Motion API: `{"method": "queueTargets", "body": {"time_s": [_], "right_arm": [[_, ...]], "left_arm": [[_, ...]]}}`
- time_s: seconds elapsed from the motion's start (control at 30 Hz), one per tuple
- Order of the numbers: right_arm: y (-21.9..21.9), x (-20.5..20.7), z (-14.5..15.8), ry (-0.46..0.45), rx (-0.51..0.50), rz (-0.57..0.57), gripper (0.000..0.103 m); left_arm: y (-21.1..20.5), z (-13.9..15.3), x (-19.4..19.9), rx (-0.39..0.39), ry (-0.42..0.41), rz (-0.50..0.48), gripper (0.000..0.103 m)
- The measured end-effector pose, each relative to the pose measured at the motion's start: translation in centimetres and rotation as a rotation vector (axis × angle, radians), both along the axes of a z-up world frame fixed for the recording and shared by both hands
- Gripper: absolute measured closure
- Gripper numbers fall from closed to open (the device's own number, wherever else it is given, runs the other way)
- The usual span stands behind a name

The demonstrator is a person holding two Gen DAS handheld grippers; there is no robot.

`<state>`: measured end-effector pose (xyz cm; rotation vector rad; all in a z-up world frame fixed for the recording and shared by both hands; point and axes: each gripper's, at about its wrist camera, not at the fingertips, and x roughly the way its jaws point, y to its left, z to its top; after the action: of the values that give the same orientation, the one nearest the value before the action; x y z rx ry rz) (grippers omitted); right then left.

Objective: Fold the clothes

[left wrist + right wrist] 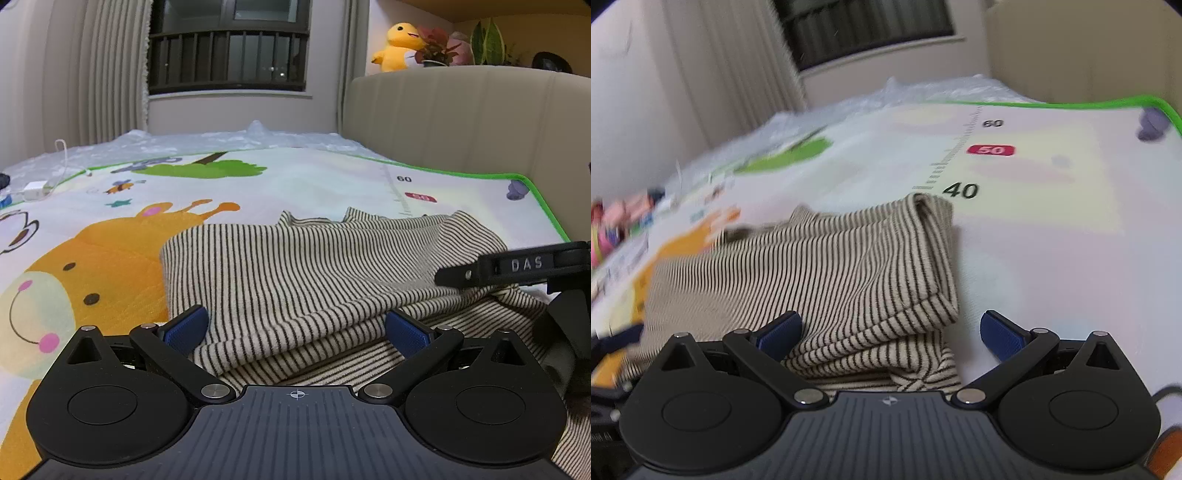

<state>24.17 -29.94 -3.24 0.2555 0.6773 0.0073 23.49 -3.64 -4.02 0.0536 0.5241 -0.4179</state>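
Left gripper: blue pads spread wide, nothing clamped; folded edge of striped knit top sits between them, not pinched. Right gripper: pads equally apart, empty, hovering over the near corner of the same garment.

Striped knit top at 12 o'clock of both grippers, lying on cartoon play mat, already doubled into several layers: stacked folded edges visible at the near corner in right wrist view, upper layer lapped over lower one in left wrist view. Neckline points toward 12 o'clock, near the mat's ruler print. Right gripper's finger enters left wrist view at 3 o'clock, resting on or just above the fabric.

Scene fits either a fold midway or a finished bundle being released; not settled from this.

Handling: light, soft, limp ribbed knit; drapes, holds no shape, layers slide on each other, some stretch. Grip best at a folded edge or corner, pinching all layers together, both sides at once to keep it square. Single-layer pinch likely to peel the stack apart.

Right wrist view motion-blurred at 9 o'clock; clutter there possibly toys, unclear. Beige headboard at 1 o'clock, yellow plush above it.
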Motion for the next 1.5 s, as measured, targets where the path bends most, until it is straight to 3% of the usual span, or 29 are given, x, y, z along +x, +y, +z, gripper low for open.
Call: {"method": "queueTargets", "body": {"time_s": [0.13,0.23,0.33,0.4,0.47,0.8,0.97,1.03,1.13,1.37,1.5], "right_arm": [[1.2,-0.7,1.6,-0.048,-0.03,0.034,0.001],[2.2,-1.2,2.8,-0.084,-0.053,0.059,0.007],[3.1,-1.7,4.0,-0.12,-0.076,0.084,0.021],[3.7,-2.0,4.7,-0.145,-0.091,0.101,0.039],[4.3,-2.4,5.4,-0.166,-0.105,0.116,0.043],[4.1,-2.2,0.5,-0.102,-0.117,0.09,0.045],[3.7,-2.2,0.8,-0.112,-0.098,0.09,0.045],[3.7,-2.5,0.9,-0.105,-0.107,0.097,0.045],[3.5,-3.3,1.3,-0.095,-0.126,0.11,0.045],[3.0,-5.0,4.9,-0.167,-0.062,0.082,0.046],[2.7,-3.0,2.4,-0.046,-0.091,0.073,0.046]], "left_arm": [[0.3,0.0,0.0,-0.017,0.0,0.002,0.0],[0.5,0.0,0.1,-0.029,0.004,0.004,0.0],[0.6,-0.1,0.2,-0.037,0.006,0.005,0.0],[0.7,0.0,0.2,-0.044,0.007,0.005,0.0],[0.8,0.0,0.3,-0.053,0.008,0.003,0.0],[2.2,2.3,0.8,-0.134,0.069,-0.027,0.0],[2.1,1.7,0.2,-0.138,0.12,-0.044,0.0],[1.5,0.6,-0.1,-0.077,0.089,-0.039,0.0],[1.3,0.3,-0.4,-0.06,0.071,-0.032,0.0],[1.9,0.2,-0.2,-0.093,0.076,-0.035,0.0],[2.1,0.1,-0.3,-0.11,0.074,-0.038,0.0]]}}
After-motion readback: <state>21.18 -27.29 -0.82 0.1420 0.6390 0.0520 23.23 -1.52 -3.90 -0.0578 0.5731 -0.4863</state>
